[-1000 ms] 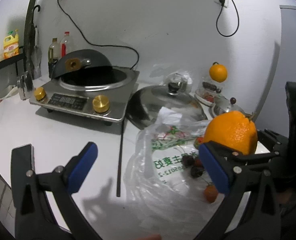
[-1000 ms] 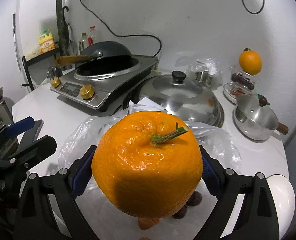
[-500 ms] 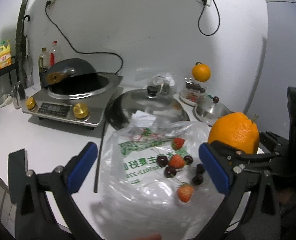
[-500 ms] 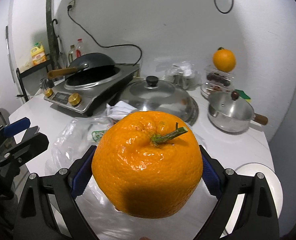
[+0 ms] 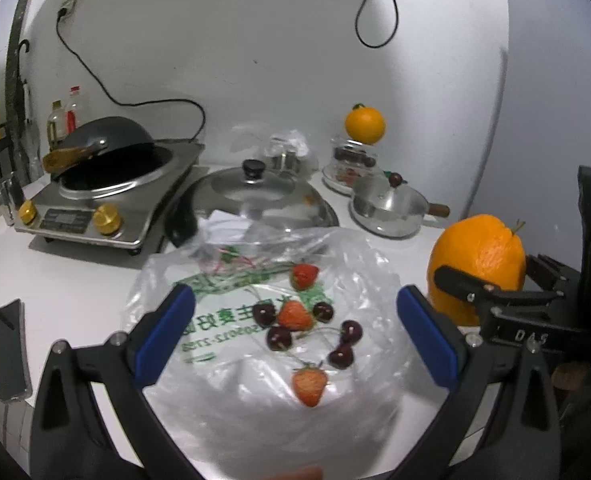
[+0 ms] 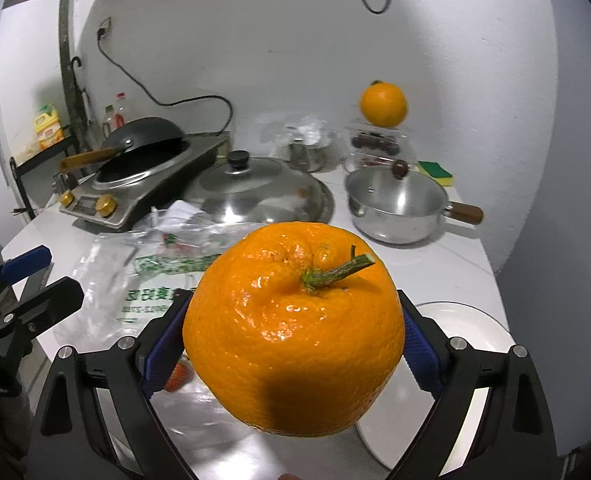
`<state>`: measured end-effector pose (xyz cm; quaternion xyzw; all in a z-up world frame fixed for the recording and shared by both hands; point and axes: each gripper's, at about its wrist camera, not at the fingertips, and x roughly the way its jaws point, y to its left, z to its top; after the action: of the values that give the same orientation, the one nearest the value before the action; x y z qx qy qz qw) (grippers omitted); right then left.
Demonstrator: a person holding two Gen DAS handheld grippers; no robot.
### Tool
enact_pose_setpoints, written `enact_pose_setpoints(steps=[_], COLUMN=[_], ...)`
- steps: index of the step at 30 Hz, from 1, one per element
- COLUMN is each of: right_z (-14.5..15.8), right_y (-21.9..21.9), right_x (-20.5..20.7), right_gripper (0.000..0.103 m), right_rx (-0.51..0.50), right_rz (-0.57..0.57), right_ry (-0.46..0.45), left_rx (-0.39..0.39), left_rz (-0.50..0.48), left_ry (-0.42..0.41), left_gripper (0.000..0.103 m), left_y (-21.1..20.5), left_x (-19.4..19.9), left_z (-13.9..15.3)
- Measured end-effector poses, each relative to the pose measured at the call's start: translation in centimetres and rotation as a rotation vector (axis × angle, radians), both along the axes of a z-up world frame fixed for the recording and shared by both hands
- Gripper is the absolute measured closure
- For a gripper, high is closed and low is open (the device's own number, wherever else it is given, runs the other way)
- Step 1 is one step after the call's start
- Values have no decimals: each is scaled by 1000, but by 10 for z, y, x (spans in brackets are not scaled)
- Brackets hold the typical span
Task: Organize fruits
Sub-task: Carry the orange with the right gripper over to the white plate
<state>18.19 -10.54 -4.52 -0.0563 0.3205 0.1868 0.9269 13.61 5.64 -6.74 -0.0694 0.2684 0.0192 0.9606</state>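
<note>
My right gripper [image 6: 291, 344] is shut on a big orange [image 6: 295, 328] with a green stem and holds it above the counter; the orange also shows in the left wrist view [image 5: 477, 260]. My left gripper [image 5: 295, 332] is open and empty above a clear plastic bag [image 5: 223, 320]. On the bag lie strawberries [image 5: 309, 386] and dark cherries [image 5: 279, 338]. A white plate [image 6: 463, 324] lies under and right of the held orange. A second orange [image 5: 365, 125] sits on a glass container at the back.
An induction cooker with a dark wok [image 5: 107, 168] stands at back left. A large steel lid [image 5: 255, 196] and a small lidded saucepan [image 5: 391, 206] stand behind the bag. A sponge [image 6: 435, 170] lies by the wall. A dark phone [image 5: 11, 348] lies at the counter's left edge.
Both grippers have pulled back and risen, so the bag and more of the counter come into view. The right gripper has carried the orange to the right, above the white plate.
</note>
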Motion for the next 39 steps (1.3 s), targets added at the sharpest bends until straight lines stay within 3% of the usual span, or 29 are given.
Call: enact_pose_setpoints(steps=[19, 39], right_z=[-12, -41], right_y=[-76, -128], right_x=[31, 71], right_gripper=[8, 8], right_rx=[24, 16], right_rz=[-106, -201], right_ry=[30, 89], left_rx=[45, 62], left_rz=[-69, -106], left_ry=[43, 92], left_gripper=[1, 1], left_y=[-57, -89], left_x=[43, 84], left_z=[-5, -21])
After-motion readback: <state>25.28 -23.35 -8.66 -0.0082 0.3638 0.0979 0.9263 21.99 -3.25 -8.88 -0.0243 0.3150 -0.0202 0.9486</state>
